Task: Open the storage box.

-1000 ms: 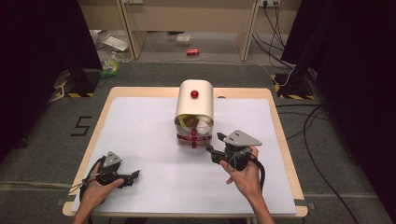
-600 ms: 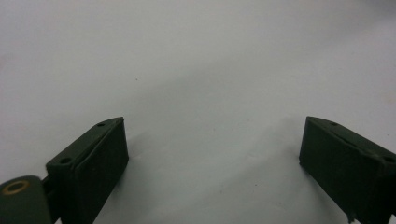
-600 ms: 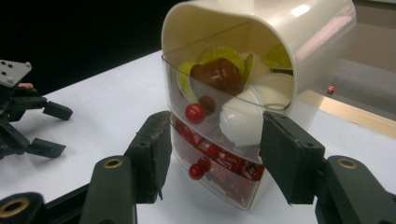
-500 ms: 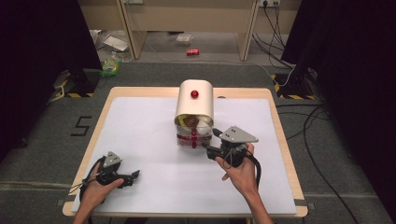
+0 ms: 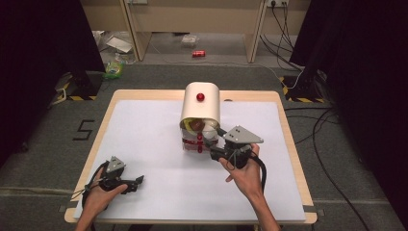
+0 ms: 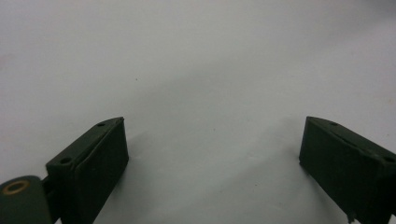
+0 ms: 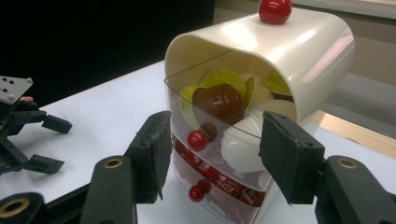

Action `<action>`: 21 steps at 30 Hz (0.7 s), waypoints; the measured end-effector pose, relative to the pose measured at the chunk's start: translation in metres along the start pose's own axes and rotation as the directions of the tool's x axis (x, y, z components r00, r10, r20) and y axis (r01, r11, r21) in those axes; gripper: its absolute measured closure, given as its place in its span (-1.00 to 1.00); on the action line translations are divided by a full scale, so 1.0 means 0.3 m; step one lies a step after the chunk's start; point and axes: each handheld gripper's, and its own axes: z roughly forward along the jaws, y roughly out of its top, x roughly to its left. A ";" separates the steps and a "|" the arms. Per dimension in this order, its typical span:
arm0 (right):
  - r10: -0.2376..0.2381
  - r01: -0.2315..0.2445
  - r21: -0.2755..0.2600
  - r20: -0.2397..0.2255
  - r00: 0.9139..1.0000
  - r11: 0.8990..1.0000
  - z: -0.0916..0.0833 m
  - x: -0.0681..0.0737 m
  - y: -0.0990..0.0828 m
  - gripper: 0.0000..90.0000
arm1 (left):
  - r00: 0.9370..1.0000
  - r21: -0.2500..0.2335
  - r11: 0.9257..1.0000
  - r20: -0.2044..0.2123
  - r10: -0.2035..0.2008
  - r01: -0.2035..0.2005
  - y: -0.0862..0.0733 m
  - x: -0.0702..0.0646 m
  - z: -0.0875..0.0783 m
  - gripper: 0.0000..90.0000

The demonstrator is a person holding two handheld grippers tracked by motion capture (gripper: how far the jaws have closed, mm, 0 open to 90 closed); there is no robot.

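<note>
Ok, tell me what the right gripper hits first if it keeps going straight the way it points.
Most likely the clear upper drawer of the cream drawer box: the right gripper points at its front, close, jaws either side of its red knob. Depth is uncertain.

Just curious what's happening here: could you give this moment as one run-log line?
right gripper closed across upper drawer of cream box | left gripper open over white table
</note>
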 end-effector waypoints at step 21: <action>-0.030 0.030 0.006 0.005 1.000 1.000 0.060 0.004 0.015 -0.02 | 1.000 0.000 1.000 0.000 0.000 0.000 0.000 0.000 0.000 -0.84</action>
